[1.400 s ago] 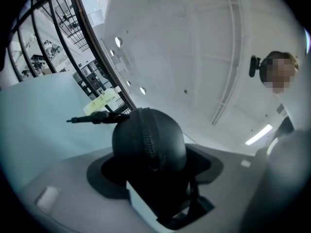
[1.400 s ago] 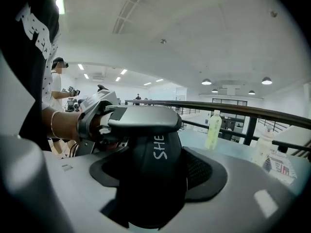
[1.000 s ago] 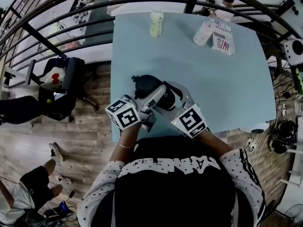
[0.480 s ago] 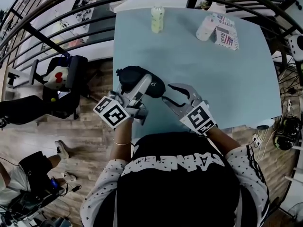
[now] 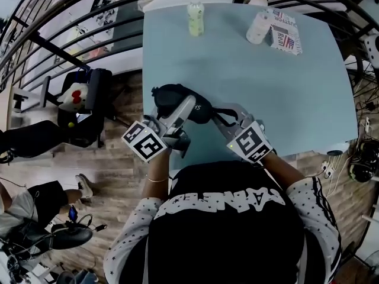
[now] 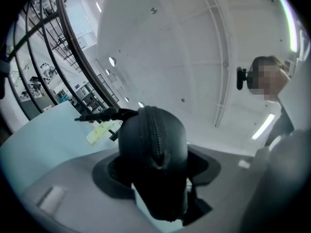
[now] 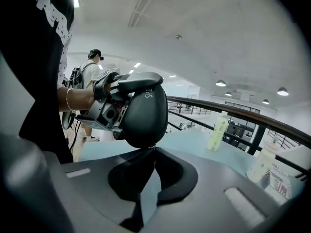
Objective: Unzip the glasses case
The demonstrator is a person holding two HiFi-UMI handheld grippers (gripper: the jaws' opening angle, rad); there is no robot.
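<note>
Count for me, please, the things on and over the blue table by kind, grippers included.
glasses case: 1
bottles: 2, the pale green bottle and the white bottle
printed box: 1
grippers: 2, the left gripper and the right gripper
total: 6

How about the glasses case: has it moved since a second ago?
Yes. The glasses case, in the left claw, shifted left, nearer the table's left edge.

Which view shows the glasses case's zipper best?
Left gripper view: the zipper runs down the case end, facing the camera. Right gripper view shows only its smooth side; head view, the case from above, partly under the left tongs.
</note>
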